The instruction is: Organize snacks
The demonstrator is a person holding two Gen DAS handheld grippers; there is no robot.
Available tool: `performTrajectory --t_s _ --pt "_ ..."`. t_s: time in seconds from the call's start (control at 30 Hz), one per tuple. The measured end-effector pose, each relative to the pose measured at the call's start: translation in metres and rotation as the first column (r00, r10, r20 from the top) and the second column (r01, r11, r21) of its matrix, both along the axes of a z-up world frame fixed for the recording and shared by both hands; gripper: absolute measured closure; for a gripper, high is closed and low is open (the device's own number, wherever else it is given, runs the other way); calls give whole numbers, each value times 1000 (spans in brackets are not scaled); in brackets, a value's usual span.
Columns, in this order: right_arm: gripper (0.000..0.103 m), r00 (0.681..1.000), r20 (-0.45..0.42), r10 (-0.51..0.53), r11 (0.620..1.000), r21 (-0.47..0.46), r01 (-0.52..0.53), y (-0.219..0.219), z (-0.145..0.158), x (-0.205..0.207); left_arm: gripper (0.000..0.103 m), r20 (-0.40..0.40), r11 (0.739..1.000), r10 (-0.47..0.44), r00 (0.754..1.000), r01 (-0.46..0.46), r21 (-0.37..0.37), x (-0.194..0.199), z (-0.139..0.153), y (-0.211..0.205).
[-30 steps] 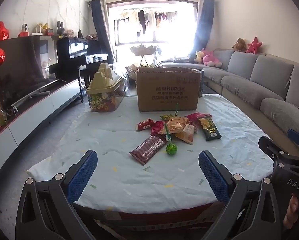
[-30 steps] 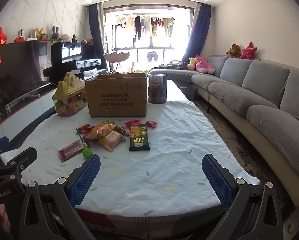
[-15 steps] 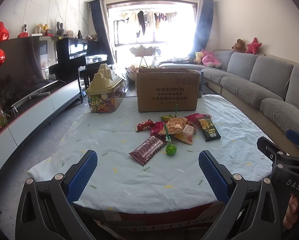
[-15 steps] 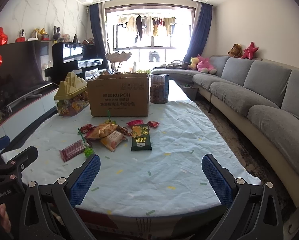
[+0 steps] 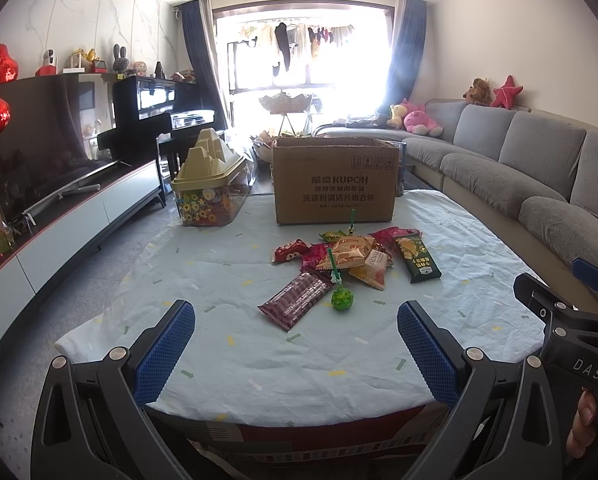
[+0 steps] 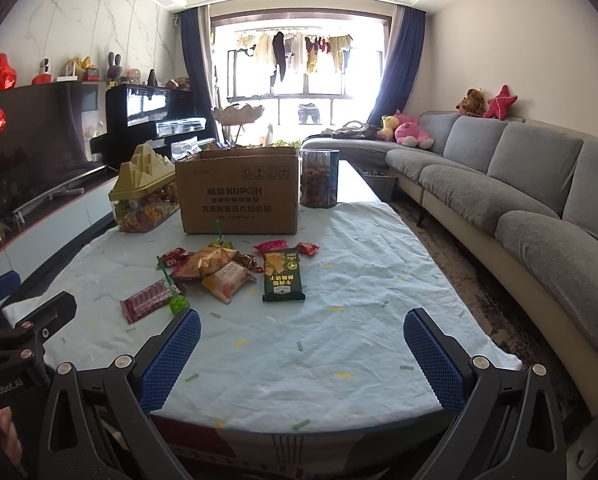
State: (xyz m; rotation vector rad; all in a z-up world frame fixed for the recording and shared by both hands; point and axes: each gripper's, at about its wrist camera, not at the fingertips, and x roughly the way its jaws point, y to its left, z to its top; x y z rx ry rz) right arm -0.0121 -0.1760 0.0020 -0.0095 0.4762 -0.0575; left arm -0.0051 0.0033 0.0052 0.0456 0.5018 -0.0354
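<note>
A: Item one, the snacks. Where?

B: A loose pile of snack packets [image 5: 349, 254] on the table [image 5: 219, 264], which is covered by a pale blue cloth with small coloured flecks. The pile sits near the middle of the table, in front of a cardboard box [image 5: 335, 184].

A: Contents of the pile?

B: A dark green packet [image 6: 283, 278] on its right edge, lying flat. An orange packet [image 5: 345, 254] on top at the centre, with a pale pink and orange packet [image 5: 373, 270] overlapping it. A red packet [image 5: 289, 250] on the left edge. A long maroon striped packet [image 5: 297, 300] nearest the camera, lying at an angle. A green lollipop [image 5: 342, 299] just beside the maroon one, its stick pointing back into the pile.

A: The box?

B: Brown, upright, top flaps open, printed text on the front. Its inside is not visible.

A: Neighbouring items?

B: A clear tub with a yellow mountain-shaped lid [image 5: 209, 184], left of the box, full of colourful pieces. A clear canister [image 6: 319, 178] to the right of the box, at its back.

A: Grippers?

B: Left gripper [image 5: 297, 348]: jaws wide apart, holding nothing, at the near edge of the table, well short of the pile. Right gripper [image 6: 303, 354]: likewise wide apart and empty, at the same edge.

A: Surroundings?

B: Grey sofa [image 6: 519, 184] on the right.
</note>
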Motion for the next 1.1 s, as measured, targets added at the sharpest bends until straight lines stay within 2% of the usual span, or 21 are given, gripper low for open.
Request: performTrajectory --t_s 1.1 --pt "0 1000 1 1 1000 -1 -1 -1 0 1 0 8 1000 2 1000 -2 -1 -1 3 -1"
